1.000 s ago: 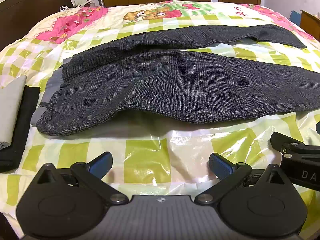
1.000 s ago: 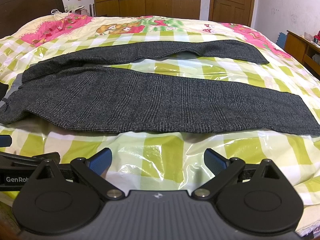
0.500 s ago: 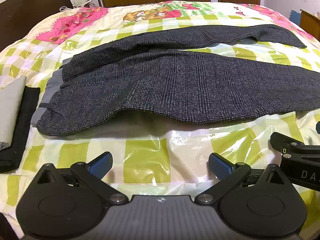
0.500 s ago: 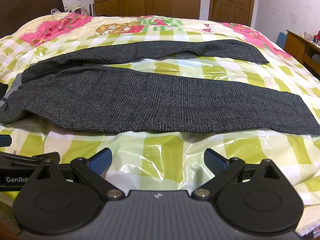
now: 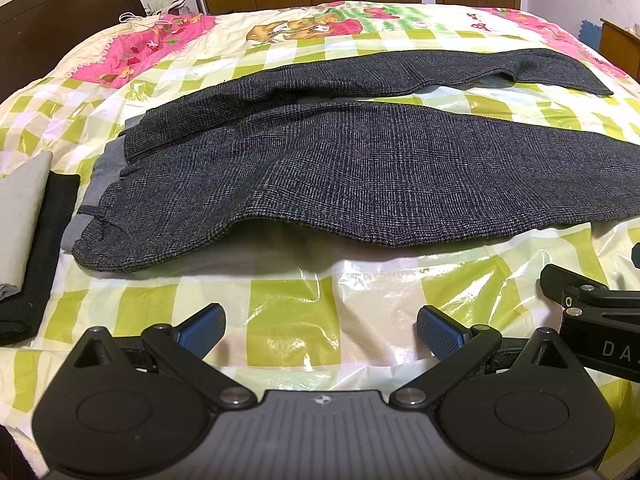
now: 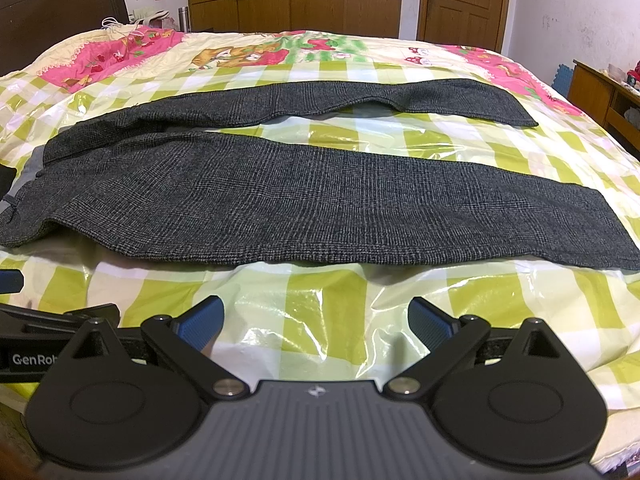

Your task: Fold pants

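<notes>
- Your left gripper (image 5: 320, 330) hangs low over the near edge of the bed (image 5: 292, 312), blue fingers (image 5: 200, 326) spread wide and holding nothing.
- From that gripper, the folded clothes (image 5: 24, 236) sit at about ten o'clock, grey laid on black, just beside the waistband (image 5: 90, 200) and not touching the tool.
- The pants (image 5: 380, 184) lie at twelve o'clock from it, unfolded, long axis running across your view from nine to three: waist left, hems right.
- The near leg (image 6: 320, 216) stretches flat ahead of both tools; the far leg (image 6: 320, 100) lies beyond it, parted from it by a widening strip of checked cover toward the hem end.
- Your right gripper (image 6: 316, 320) waits just beside the left one, fingers likewise spread and empty, with the near leg's hem (image 6: 612, 236) at about two o'clock.
- Judged from this, the left tool is nearer the waist, the right nearer the hems; any lengthwise fold would likely start by reaching forward to the near edge.
</notes>
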Motion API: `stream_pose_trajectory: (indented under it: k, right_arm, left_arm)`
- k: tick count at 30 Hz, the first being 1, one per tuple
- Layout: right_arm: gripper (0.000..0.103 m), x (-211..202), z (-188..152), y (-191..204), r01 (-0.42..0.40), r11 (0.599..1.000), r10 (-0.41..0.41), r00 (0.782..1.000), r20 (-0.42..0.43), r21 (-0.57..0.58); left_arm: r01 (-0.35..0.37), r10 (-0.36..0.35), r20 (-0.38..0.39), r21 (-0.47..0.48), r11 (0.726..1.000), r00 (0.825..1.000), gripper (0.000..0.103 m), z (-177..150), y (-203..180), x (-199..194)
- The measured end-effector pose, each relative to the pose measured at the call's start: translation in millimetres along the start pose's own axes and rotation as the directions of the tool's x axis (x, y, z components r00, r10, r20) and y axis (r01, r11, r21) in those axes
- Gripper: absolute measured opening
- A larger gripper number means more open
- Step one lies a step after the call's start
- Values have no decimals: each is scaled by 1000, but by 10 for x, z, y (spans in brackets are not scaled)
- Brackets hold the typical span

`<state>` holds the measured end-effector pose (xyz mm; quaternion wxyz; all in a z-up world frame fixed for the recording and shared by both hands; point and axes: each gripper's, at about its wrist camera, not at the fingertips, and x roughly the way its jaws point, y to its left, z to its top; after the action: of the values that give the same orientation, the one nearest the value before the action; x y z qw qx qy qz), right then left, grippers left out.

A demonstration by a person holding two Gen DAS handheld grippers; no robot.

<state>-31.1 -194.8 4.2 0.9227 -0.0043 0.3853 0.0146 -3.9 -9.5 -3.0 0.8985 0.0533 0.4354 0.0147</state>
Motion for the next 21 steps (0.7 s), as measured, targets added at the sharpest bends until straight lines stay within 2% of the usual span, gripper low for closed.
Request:
stream_pose_trajectory:
  k: [16,19,21]
  right_arm:
    - [98,-4,-9,-25,-1,1000,1,1000,0,5]
    - [98,-14,1,-76,-2,1000,2,1000,5,15]
    - [98,-59,40,-147,-2,999,1,1000,23,36]
  left_arm:
    - [10,-10,8,5,1000,1000,103,9,-23,6]
    - [22,-24,36,34,999,999,103,17,-48,-33]
    - [14,-19,83,61,998,996,103,26,-76,-105]
